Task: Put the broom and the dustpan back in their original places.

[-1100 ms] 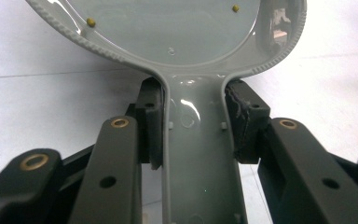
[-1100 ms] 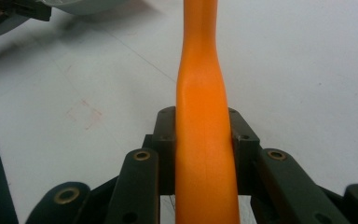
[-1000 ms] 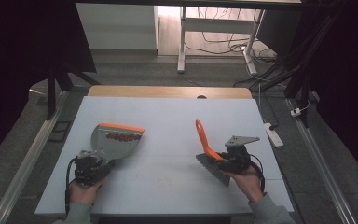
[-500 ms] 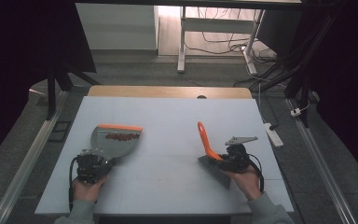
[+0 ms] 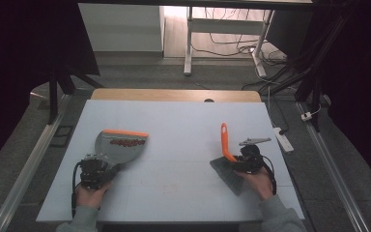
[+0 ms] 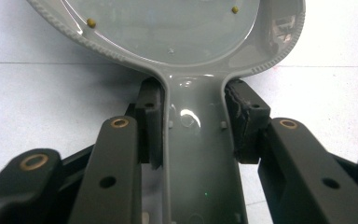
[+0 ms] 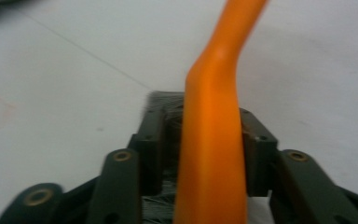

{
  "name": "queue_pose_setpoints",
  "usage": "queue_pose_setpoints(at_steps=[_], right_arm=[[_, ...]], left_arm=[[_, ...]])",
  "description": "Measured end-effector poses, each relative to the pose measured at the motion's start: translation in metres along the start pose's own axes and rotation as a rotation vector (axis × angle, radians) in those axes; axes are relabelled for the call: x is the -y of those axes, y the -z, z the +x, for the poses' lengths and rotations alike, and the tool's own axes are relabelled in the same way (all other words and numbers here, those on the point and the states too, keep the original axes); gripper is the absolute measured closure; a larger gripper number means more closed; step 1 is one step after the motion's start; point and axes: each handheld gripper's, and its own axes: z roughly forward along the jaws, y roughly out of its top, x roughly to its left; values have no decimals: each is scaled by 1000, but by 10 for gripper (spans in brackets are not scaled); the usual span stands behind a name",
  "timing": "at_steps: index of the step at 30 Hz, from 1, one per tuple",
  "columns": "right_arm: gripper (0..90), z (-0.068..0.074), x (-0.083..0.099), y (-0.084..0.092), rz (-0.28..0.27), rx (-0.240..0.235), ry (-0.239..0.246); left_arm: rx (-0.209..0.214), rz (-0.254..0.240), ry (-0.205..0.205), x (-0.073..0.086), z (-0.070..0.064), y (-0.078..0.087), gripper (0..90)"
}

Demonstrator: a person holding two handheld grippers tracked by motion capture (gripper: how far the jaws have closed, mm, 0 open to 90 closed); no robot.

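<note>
No brand, label or writing can be read on anything here.

Your left gripper [image 5: 95, 170] is clamped on the handle of the grey dustpan [image 5: 119, 146]; in the left gripper view both pads press the sides of that handle [image 6: 196, 154], and the pan opens out just ahead of the jaws. A cluster of small dark-red bits [image 5: 127, 143] lies in the pan, just behind its orange front lip [image 5: 125, 133], on the far side from your gripper.

Your right gripper [image 5: 241, 160] is closed on the orange handle of the brush [image 5: 226, 142]. The handle [image 7: 214, 140] runs up between the jaws, and the grey bristles [image 5: 228, 173] rest on the white table [image 5: 183, 121] below and beside the gripper.

Compared with a second ago, the brush handle stands more upright and has shifted slightly away from the dustpan; the dustpan and your left gripper have stayed put.
</note>
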Motion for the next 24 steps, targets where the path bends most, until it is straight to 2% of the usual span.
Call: queue_pose_setpoints(at_steps=[4,6,9,10,11,19,21,24], right_arm=[[486,-7,1,-5,30,29,7],[479,-9,1,-6,32,19,-3],[462,-7,1,-7,40,53,28],[440,-7,0,-7,36,69,46],[431,-6,0,-7,37,79,44],[422,-3,-1,-4,15,107,69],[422,-2,-1,-2,-2,115,77],[413,-1,-2,0,-29,132,92]], left_arm=[[-2,8,1,0,0,-1,616],[-5,11,4,0,-1,-2,615],[-7,16,6,0,0,-3,615],[-7,18,7,0,0,-3,614],[-6,17,10,1,0,-3,614],[3,14,18,1,0,-3,606],[1,10,12,1,0,-2,560],[0,-8,2,2,1,1,415]])
